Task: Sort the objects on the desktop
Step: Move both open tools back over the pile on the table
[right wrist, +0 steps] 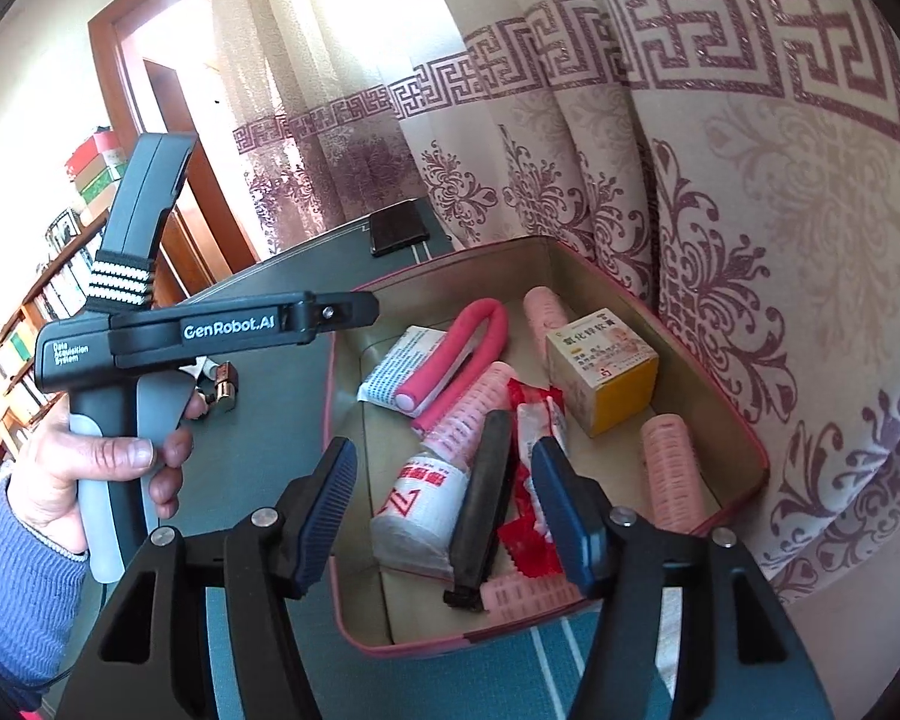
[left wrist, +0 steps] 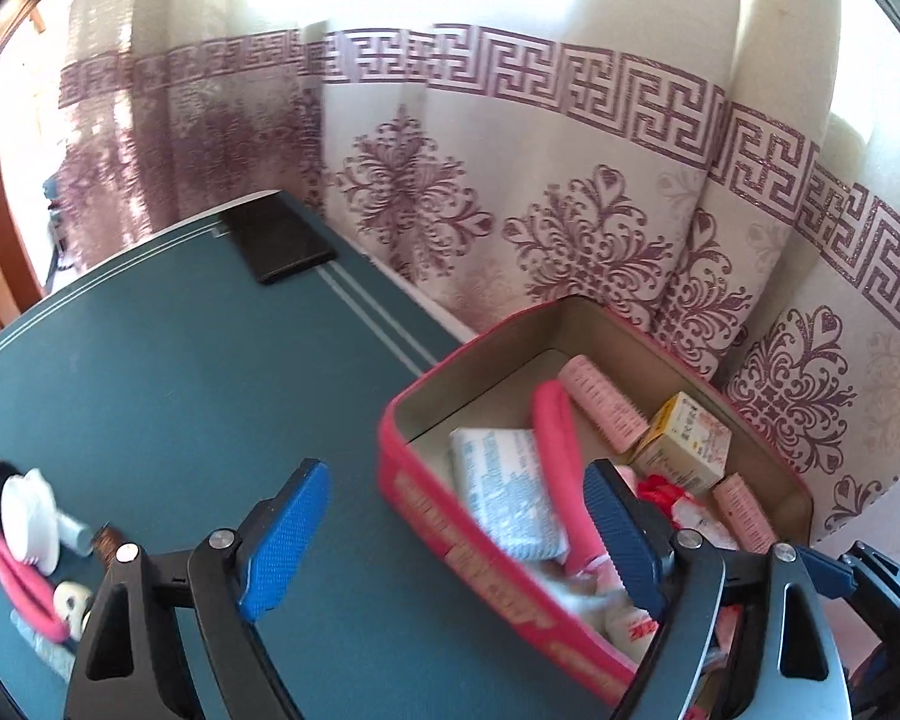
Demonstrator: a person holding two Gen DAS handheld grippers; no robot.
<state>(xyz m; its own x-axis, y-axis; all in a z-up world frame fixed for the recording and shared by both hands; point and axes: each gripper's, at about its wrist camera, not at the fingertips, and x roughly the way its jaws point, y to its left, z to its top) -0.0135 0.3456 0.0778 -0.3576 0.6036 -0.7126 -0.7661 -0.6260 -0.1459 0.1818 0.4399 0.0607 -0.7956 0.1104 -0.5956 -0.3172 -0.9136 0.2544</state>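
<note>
The left gripper [left wrist: 450, 534], jaws apart and empty, straddles the pink rectangular tin box's [left wrist: 480, 531] near wall; unsorted white round lid [left wrist: 27, 516] lies toward the table's left edge.

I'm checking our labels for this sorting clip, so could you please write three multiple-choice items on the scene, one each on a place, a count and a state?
1. Where does the yellow-and-white carton lie?
A. Inside the pink-rimmed box
B. On the bare table beside the dark phone
C. Between the left gripper's fingers

2. How many pale pink ribbed hair rollers show in the box in the right wrist view?
A. One
B. Two
C. At least three

3. How does the right gripper stand?
A. Shut on the black bar
B. Open, holding nothing
C. Shut on the carton

Answers:
1 A: the carton sits against the box's far wall.
2 C: rollers show at the back, middle and right.
3 B: its blue pads stand apart above the contents.
</note>
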